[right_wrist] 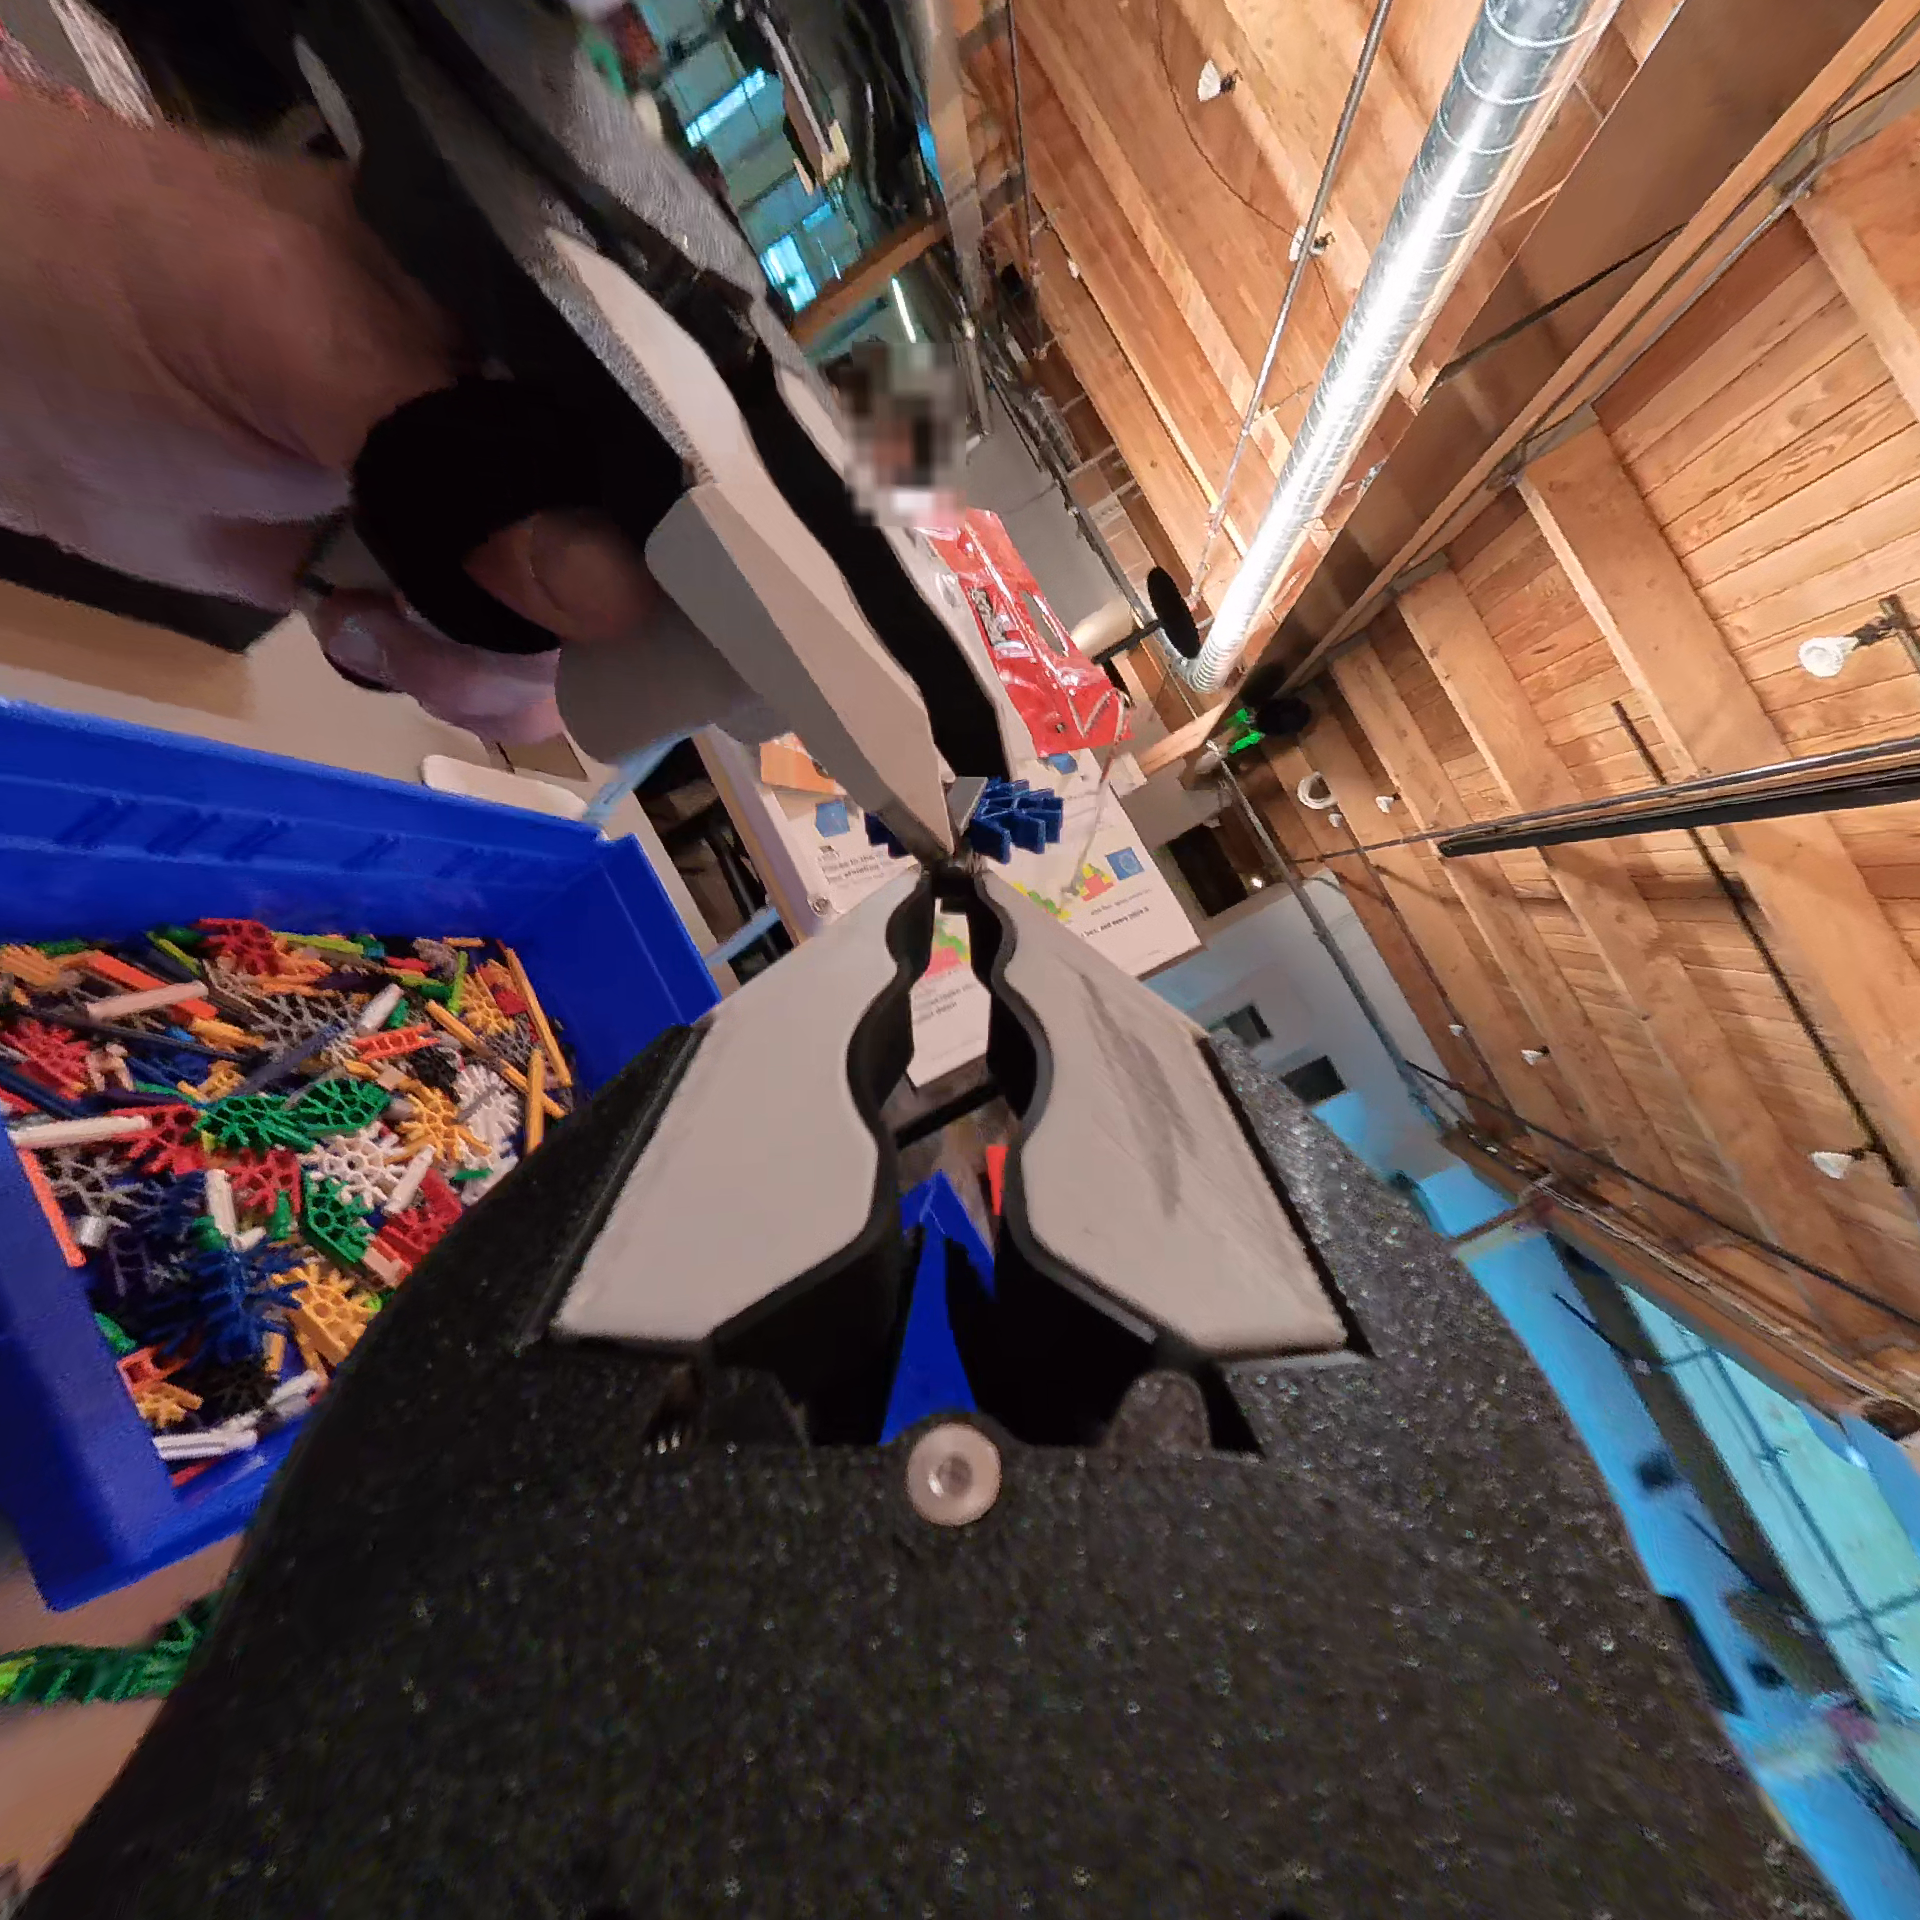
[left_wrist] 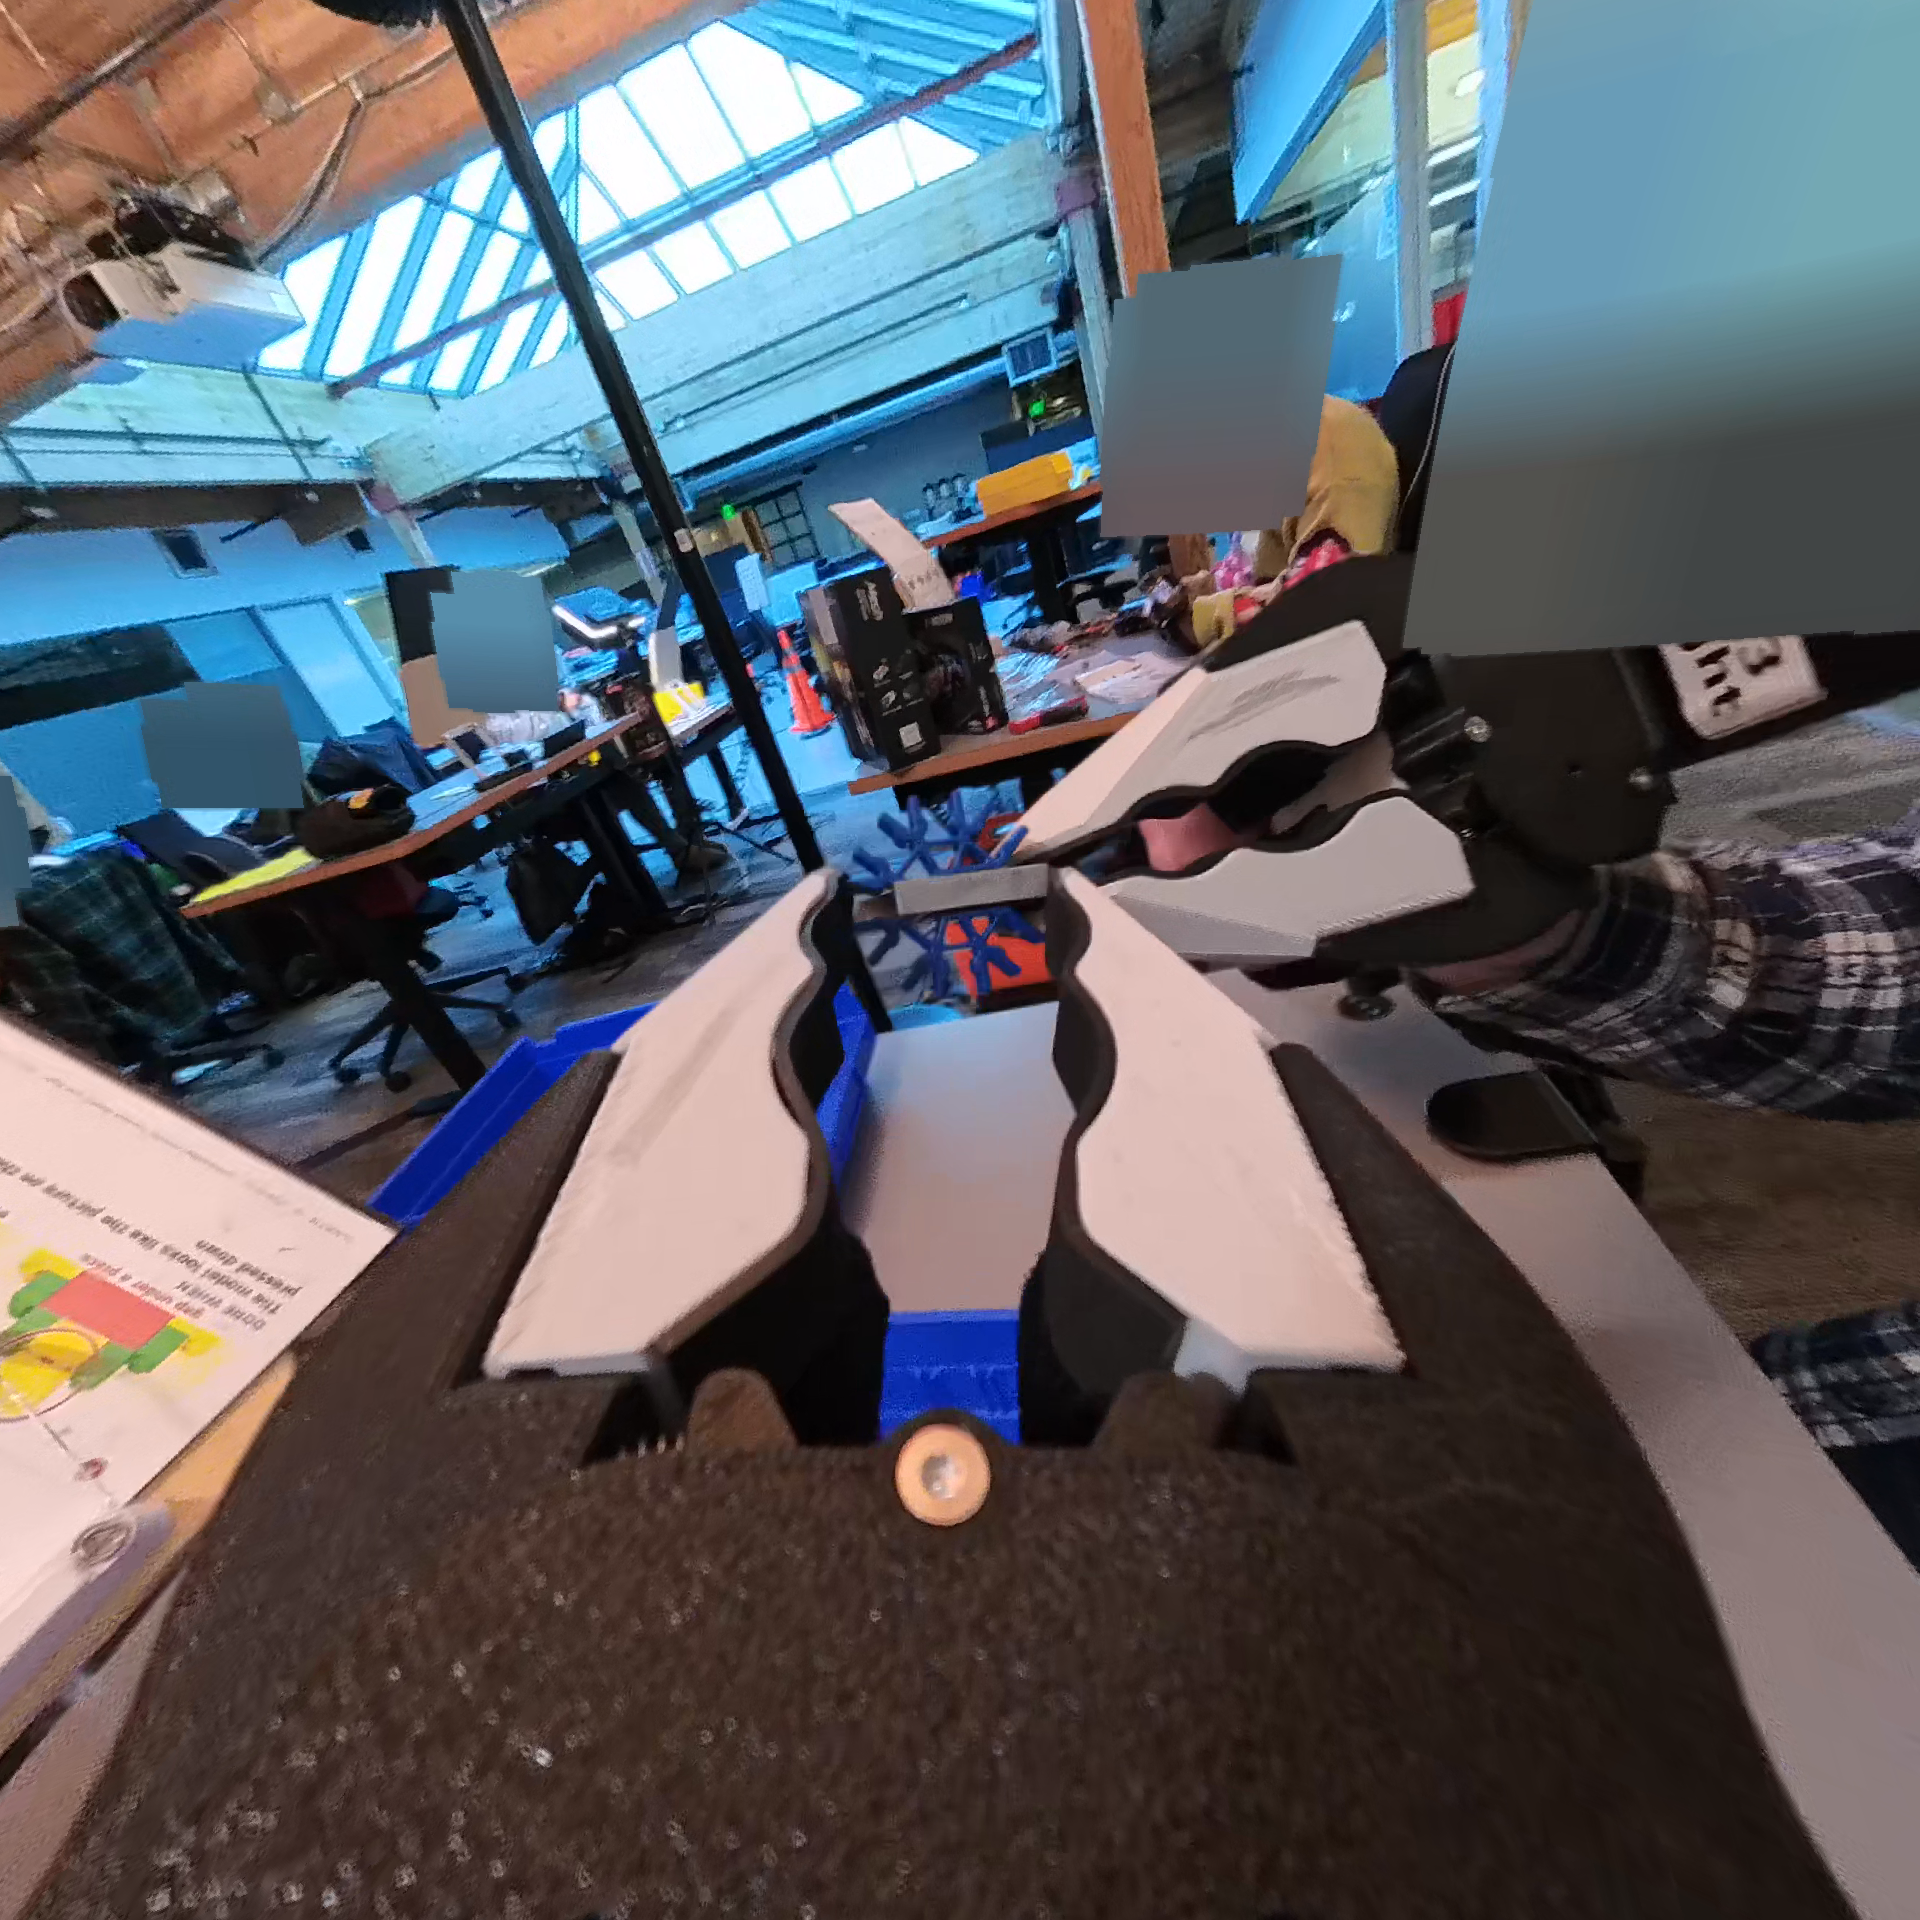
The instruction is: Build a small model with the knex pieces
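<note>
My left gripper (left_wrist: 948,891) is shut on a short grey piece (left_wrist: 971,894) that spans its fingertips. Blue snowflake-shaped connectors (left_wrist: 940,940) and an orange part (left_wrist: 1000,961) hang on that piece just beyond the tips. My right gripper (left_wrist: 1029,854) comes in from the right, with its tips together at the same small assembly. In the right wrist view my right gripper (right_wrist: 951,868) is pinched on a small dark part right under the blue connector (right_wrist: 1016,816). The left gripper's finger (right_wrist: 831,665) meets it from the upper left.
A blue bin (right_wrist: 312,831) full of mixed coloured construction pieces sits to the left, and its rim also shows under the left gripper (left_wrist: 499,1101). A printed picture sheet (left_wrist: 156,1247) stands at the left. A black pole (left_wrist: 623,416) rises ahead. A plaid sleeve (left_wrist: 1662,966) is at the right. The tips of both grippers are at nearly the same place.
</note>
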The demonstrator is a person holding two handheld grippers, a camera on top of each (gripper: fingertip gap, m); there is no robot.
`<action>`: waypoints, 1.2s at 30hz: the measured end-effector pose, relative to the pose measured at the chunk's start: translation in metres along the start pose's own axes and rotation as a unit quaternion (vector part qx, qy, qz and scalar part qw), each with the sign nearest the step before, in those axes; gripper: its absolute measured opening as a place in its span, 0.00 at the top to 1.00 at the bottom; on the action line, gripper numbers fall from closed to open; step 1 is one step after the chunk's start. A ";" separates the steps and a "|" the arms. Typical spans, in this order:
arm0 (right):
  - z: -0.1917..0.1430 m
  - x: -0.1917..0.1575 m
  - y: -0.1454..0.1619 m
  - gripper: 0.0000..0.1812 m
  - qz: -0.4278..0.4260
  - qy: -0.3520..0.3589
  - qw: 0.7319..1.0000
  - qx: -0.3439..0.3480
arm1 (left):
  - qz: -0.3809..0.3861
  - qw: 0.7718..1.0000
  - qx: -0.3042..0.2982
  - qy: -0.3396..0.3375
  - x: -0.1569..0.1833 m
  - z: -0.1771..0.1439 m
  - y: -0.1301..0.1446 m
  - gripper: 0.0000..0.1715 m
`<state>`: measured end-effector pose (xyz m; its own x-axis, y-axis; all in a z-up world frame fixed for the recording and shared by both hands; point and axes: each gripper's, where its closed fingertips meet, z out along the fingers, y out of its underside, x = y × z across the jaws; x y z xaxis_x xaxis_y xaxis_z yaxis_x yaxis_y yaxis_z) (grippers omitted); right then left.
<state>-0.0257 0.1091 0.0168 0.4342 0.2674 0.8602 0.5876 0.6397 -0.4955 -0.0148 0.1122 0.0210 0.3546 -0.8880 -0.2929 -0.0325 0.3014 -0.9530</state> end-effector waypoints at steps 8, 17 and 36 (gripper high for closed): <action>0.001 0.005 0.001 0.98 -0.082 0.035 0.995 -0.034 | 0.009 1.000 -0.014 -0.009 -0.004 0.000 0.001 0.79; 0.006 0.001 0.012 0.98 -0.156 0.048 0.984 -0.071 | -0.001 0.999 -0.050 -0.020 -0.007 0.004 0.010 0.79; 0.001 -0.008 0.007 0.97 -0.094 -0.037 0.995 -0.022 | -0.102 0.992 0.010 0.072 0.005 0.002 0.009 0.81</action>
<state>-0.0256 0.1118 0.0061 0.2633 0.1993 0.9439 0.6832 0.6523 -0.3283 -0.0116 0.1113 0.0113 0.2147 -0.9712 -0.1037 0.0453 0.1159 -0.9922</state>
